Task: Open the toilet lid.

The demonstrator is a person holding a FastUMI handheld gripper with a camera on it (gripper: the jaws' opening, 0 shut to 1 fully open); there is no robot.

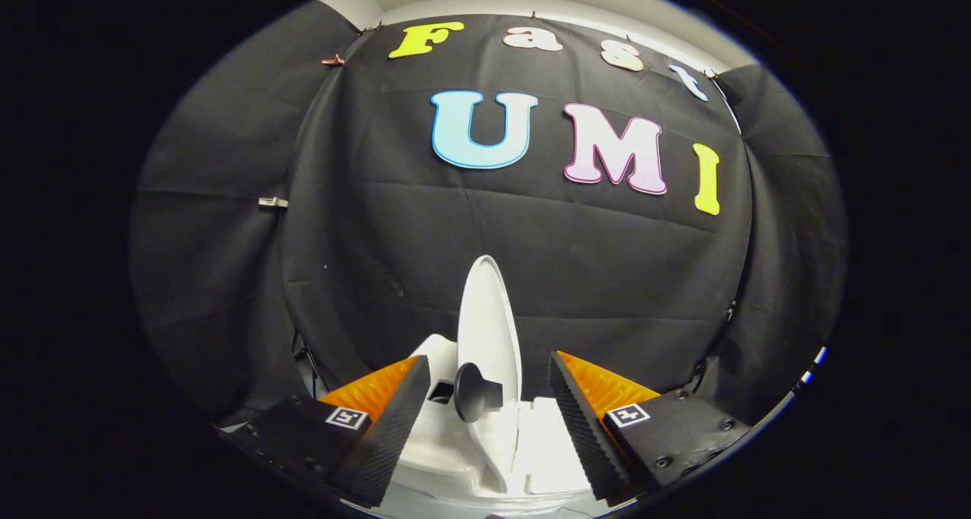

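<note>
Gripper view: the toilet lid stands raised, nearly upright and seen almost edge-on, rising between and beyond the 2 fingers against the black cloth wall. A dark knob sticks out from the lid's left face on a short stem, low down; I judge it is the handle meant for the gripper to catch, which would explain why it sits at finger height. Below the lid lies the white toilet body, its flat top to the right of the lid and a rounded part to the left.

The gripper is spread wide, with the lid and knob in the gap between the fingers. Neither finger touches the lid or the knob, so it has hold of nothing. The left finger's tip is just beside the knob; the right finger stands farther off, clear of the lid's right face.

With the lid this steep, the opening looks done or all but done, and the wide gap suits a release.

Count: 1 lid, 1 knob, 1 toilet, 2 fingers, 1 small square marker on each finger. 2 clips pin the cloth at far left.
</note>
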